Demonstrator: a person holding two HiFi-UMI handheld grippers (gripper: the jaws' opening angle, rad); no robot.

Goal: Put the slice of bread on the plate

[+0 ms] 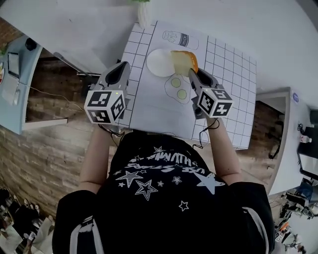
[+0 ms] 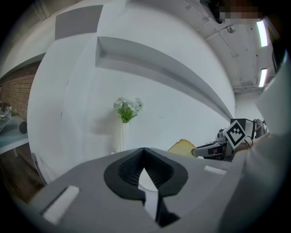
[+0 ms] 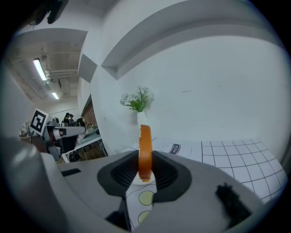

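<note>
A slice of bread (image 1: 184,61) with an orange crust stands on edge between the jaws of my right gripper (image 1: 191,72), which is shut on it; it hangs by the right rim of the white plate (image 1: 158,62). In the right gripper view the bread (image 3: 145,152) rises edge-on out of the right gripper (image 3: 144,166). My left gripper (image 1: 124,64) hovers left of the plate, over the mat's left edge, its jaw tips meeting with nothing between them (image 2: 144,152). From the left gripper view the bread (image 2: 182,147) and the right gripper (image 2: 213,149) show at the right.
A white gridded mat (image 1: 228,64) with printed fried eggs (image 1: 178,88) and a milk bottle (image 1: 179,38) covers the white table. A slim vase of flowers (image 1: 142,15) (image 2: 125,118) (image 3: 140,107) stands at the far edge by the wall. The table ends at the left above a brick floor.
</note>
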